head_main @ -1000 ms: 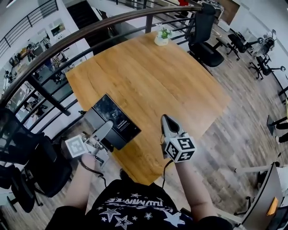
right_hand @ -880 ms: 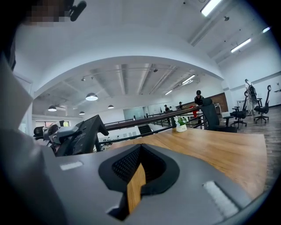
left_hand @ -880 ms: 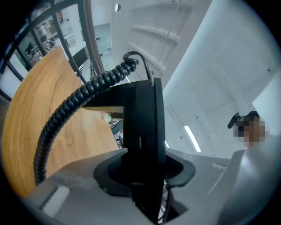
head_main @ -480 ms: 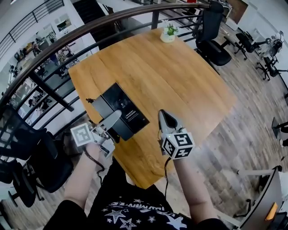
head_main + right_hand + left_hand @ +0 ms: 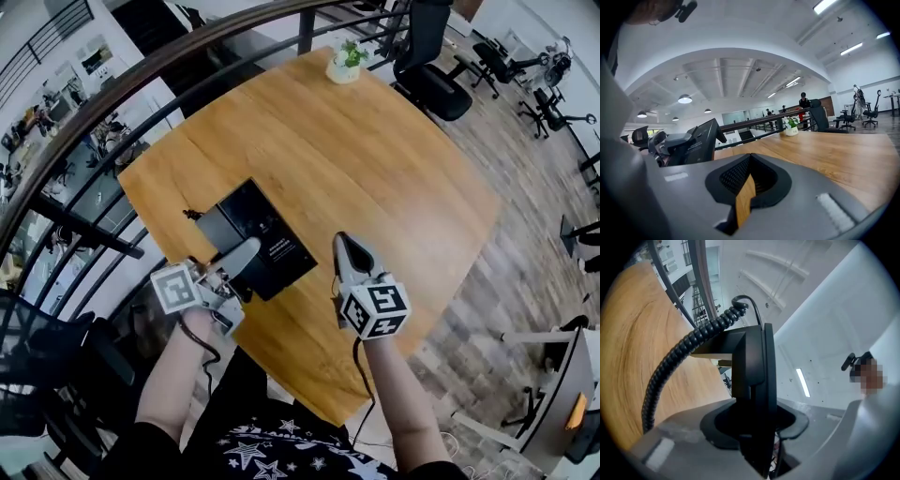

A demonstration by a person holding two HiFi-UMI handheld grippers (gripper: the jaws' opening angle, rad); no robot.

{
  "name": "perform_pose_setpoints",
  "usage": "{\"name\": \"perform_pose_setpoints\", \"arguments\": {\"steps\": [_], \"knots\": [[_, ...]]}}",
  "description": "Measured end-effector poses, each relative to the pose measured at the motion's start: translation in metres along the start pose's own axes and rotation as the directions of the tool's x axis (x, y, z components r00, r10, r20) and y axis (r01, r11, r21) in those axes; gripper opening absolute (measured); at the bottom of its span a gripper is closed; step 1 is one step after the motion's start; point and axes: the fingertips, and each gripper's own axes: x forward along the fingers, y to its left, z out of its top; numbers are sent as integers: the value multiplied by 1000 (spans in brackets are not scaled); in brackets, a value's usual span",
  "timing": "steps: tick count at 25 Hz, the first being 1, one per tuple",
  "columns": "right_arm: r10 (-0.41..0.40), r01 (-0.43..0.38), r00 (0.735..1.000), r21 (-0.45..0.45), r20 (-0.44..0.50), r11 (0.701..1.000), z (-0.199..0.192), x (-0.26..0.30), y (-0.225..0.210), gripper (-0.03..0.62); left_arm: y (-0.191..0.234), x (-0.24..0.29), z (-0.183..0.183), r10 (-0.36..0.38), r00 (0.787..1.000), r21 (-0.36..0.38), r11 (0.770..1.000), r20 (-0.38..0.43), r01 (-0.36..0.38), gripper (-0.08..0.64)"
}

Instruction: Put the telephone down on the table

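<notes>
A black desk telephone (image 5: 255,232) with a dark screen is held tilted over the near left part of the wooden table (image 5: 375,159). My left gripper (image 5: 246,253) is shut on its near edge. In the left gripper view the telephone (image 5: 752,366) stands edge-on between the jaws, and its coiled cord (image 5: 679,357) hangs to the left. I cannot tell whether the telephone touches the tabletop. My right gripper (image 5: 345,246) is shut and empty, just right of the telephone. From the right gripper view the telephone (image 5: 701,140) shows at the left, beyond the closed jaws (image 5: 745,187).
A small potted plant (image 5: 344,64) stands at the table's far edge. A dark curved railing (image 5: 141,84) runs along the left and far sides. Black office chairs (image 5: 427,56) stand beyond the far right corner, and the table's near edge is close to the person's body.
Both grippers have moved forward over the table. The telephone, held by the left gripper, has gone from the table's left edge to further over the tabletop. Neither gripper's jaws changed.
</notes>
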Motion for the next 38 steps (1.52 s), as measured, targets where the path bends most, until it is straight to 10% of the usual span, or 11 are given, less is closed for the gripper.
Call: {"name": "perform_pose_setpoints", "arguments": {"steps": [16,38], "knots": [[-70,70,998,-3,-9,998,49,176,7,0,125,50,152,23,998,3,1000,-56,-23,179],[-82,83,996,24,-17,996,39,310,-63,0,255,163,240,56,998,-2,998,-5,-56,179]]}}
